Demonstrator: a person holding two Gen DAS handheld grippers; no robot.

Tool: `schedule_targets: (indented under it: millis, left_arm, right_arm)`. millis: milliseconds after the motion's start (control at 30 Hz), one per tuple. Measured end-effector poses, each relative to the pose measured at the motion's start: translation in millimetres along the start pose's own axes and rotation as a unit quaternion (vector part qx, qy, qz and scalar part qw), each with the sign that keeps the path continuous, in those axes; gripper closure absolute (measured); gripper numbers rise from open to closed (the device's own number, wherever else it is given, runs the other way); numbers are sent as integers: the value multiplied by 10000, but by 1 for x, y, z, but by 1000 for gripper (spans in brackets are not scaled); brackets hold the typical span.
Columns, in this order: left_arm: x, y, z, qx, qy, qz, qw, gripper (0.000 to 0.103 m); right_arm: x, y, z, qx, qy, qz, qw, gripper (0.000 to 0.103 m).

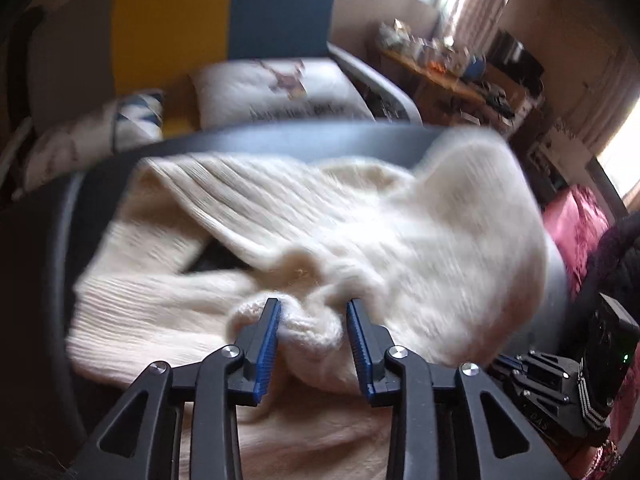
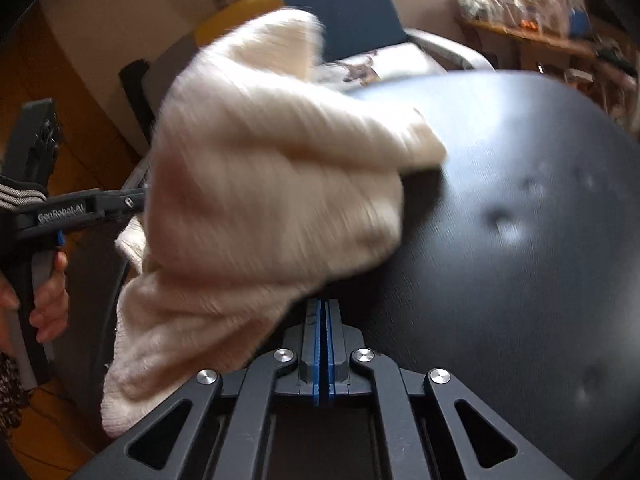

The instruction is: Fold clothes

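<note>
A: What carries everything?

B: A dark round tabletop (image 2: 520, 208). Its far edge curves in front of an armchair (image 1: 280, 4) with a yellow and blue back and pale cushions (image 1: 276, 92) on the seat.

A: And the garment?

B: A cream knitted sweater (image 1: 256, 216) lies rumpled across the tabletop, reaching from the near edge almost to the far edge in the left wrist view. One part is lifted off the surface and hangs in a blurred fold (image 2: 276, 184) over the left side of the tabletop in the right wrist view. The bare dark surface lies to the right of it.

A: How does the left hand-held gripper (image 1: 312, 320) stand?

B: Its blue-padded fingers (image 1: 268, 348) are well apart. A thick rolled edge of knit sits between them, touching the left pad; nothing is clamped.

A: The right hand-held gripper (image 2: 323, 308)?

B: The two blue pads are pressed together. The lifted sweater hangs right at their tips, but whether cloth is pinched between them I cannot tell.

A: Anything smaller?

B: A hand (image 2: 48, 296) at the left edge grips the left tool's handle.
</note>
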State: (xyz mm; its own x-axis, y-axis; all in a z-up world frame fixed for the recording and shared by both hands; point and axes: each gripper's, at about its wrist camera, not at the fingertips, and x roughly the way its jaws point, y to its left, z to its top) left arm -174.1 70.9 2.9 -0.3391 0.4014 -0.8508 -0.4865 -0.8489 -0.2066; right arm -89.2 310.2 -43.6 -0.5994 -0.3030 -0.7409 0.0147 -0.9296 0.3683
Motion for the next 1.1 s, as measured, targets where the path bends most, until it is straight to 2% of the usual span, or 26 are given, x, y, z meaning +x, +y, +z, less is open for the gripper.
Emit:
schedule_targets:
  millis: [67, 100, 133, 167, 200, 233, 300, 333, 400, 467, 500, 533, 567, 600, 700, 800, 900, 1000, 1100]
  left_arm:
    - [10, -8, -10, 200, 138, 134, 9996, 74]
    - [12, -12, -16, 322, 158, 255, 9990, 78]
    - [14, -16, -22, 419, 167, 357, 9983, 81]
    - [8, -14, -27, 364, 96, 343, 9987, 83]
    - [3, -12, -32, 309, 26, 330, 9990, 86]
    - [-3, -11, -36, 257, -51, 314, 9992, 88]
    - [-22, -12, -44, 188, -284, 252, 9991, 88]
    - [-35, -15, -50, 188, -448, 203, 9986, 89]
    - [-50, -21, -58, 190, -608, 88, 9979, 89]
    - [-62, -27, -67, 195, -704, -23, 9973, 89]
    - [-62, -30, -69, 173, -689, -49, 9975, 89]
    - [-62, -32, -70, 147, -674, -79, 9976, 89]
    - [-60, -32, -70, 92, -664, -137, 9977, 89]
    - [-59, -31, -72, 8, -652, -227, 9976, 89]
    - [-58, -27, -78, -148, -605, -494, 9968, 88]
    - [-58, -25, -85, -126, -607, -665, 9959, 85]
    - [-63, -20, -89, -146, -615, -810, 9947, 83]
    - [-73, -13, -85, -196, -772, -721, 9942, 81]
    - [-83, -2, -73, -300, -883, -527, 9942, 77]
  right_arm:
    - [-12, -4, -1, 24, -117, 370, 9992, 98]
    - [-23, -3, 4, -65, -297, 430, 9986, 89]
    - [-34, -1, 8, -153, -478, 490, 9975, 60]
    - [-47, 2, 14, -247, -714, 503, 9959, 39]
    - [-62, 6, 24, -343, -1077, 423, 9927, 12]
    - [-72, 10, 33, -407, -1339, 471, 9890, 9]
    - [-85, 21, 59, -612, -1641, 555, 9830, 9]
    - [-84, 29, 73, -725, -1579, 422, 9839, 11]
    - [-67, 48, 100, -951, -1188, -3, 9884, 14]
    - [-44, 56, 116, -994, -793, -96, 9918, 25]
    - [-28, 58, 121, -977, -535, -144, 9937, 45]
    - [-14, 57, 122, -1014, -328, -234, 9940, 82]
    - [1, 56, 123, -1050, -121, -324, 9939, 89]
    - [11, 54, 124, -1068, 23, -388, 9935, 89]
    - [8, 42, 117, -967, -111, -358, 9946, 91]
    - [-21, 26, 106, -829, -438, -301, 9951, 91]
    - [-47, 4, 92, -601, -579, -315, 9960, 91]
    - [-47, -20, 74, -268, -422, -435, 9978, 92]
    - [-27, -48, 52, 96, -41, -563, 9984, 92]
